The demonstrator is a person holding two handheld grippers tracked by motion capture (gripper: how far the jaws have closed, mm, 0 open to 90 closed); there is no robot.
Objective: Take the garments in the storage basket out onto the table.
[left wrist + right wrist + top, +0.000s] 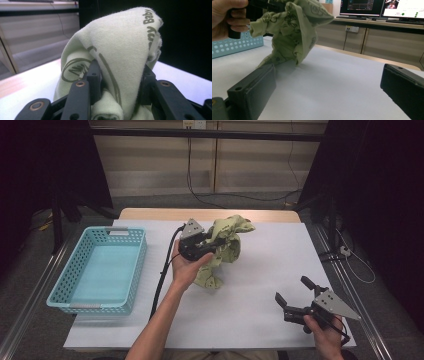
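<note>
A pale green printed cloth (pixel 227 247) hangs bunched above the white table cover (pixel 260 280), its lower end touching the surface. My left gripper (pixel 212 246) is shut on a thick fold of it, held up near the table's middle. In the left gripper view the cloth (pixel 112 50) is pinched between both black jaws. My right gripper (pixel 292 292) rests low at the front right, jaws wide apart with nothing between them. In the right gripper view the cloth (pixel 292 32) hangs ahead at the left, with the other hand (pixel 227 17) at the upper left.
A turquoise perforated basket (pixel 65 295) stands at the table's left side. A black cable trails from the left gripper along the forearm. Dark stands and cables lie beyond the far edge; monitors sit on a counter (pixel 387 22) in the background.
</note>
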